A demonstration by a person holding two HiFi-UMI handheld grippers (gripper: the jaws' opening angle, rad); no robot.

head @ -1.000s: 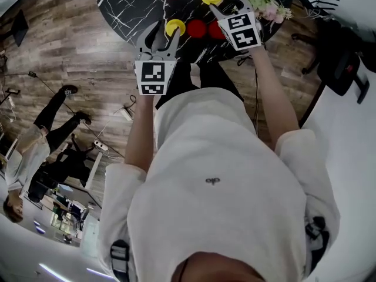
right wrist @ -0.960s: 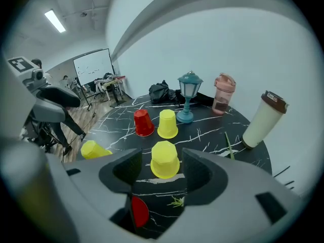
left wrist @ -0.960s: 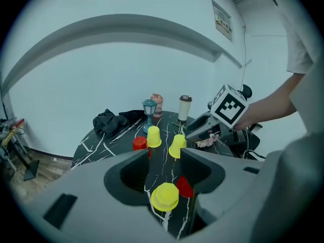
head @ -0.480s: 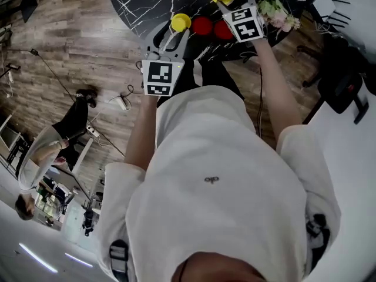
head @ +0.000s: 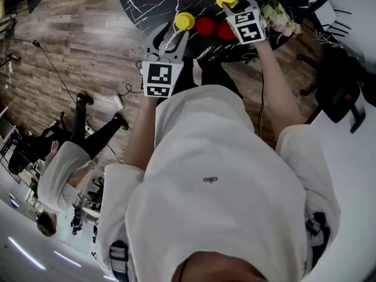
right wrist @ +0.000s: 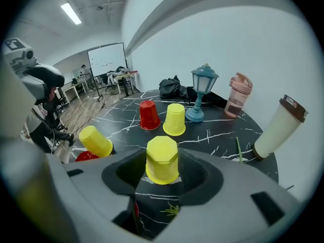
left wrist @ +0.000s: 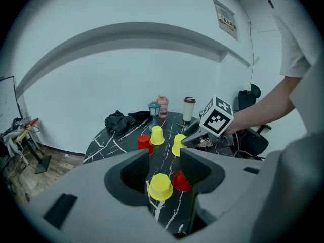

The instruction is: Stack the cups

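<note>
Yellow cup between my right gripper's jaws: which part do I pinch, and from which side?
Probably pinch the yellow cup low on its faceted side wall, coming from the near side as the right gripper does. It stands upside down, narrowing upward, so a high grip might slip off. The jaws have just been closing and straddle it, gaps either side.

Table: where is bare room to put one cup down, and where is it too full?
Bare: the left part, between the cloth, the far red cup and the table edge; also the patch between the lamp, the tumbler and the far yellow cup, save a green stem. Crowded: the near edge, where yellow cups sit close to red cups.
</note>
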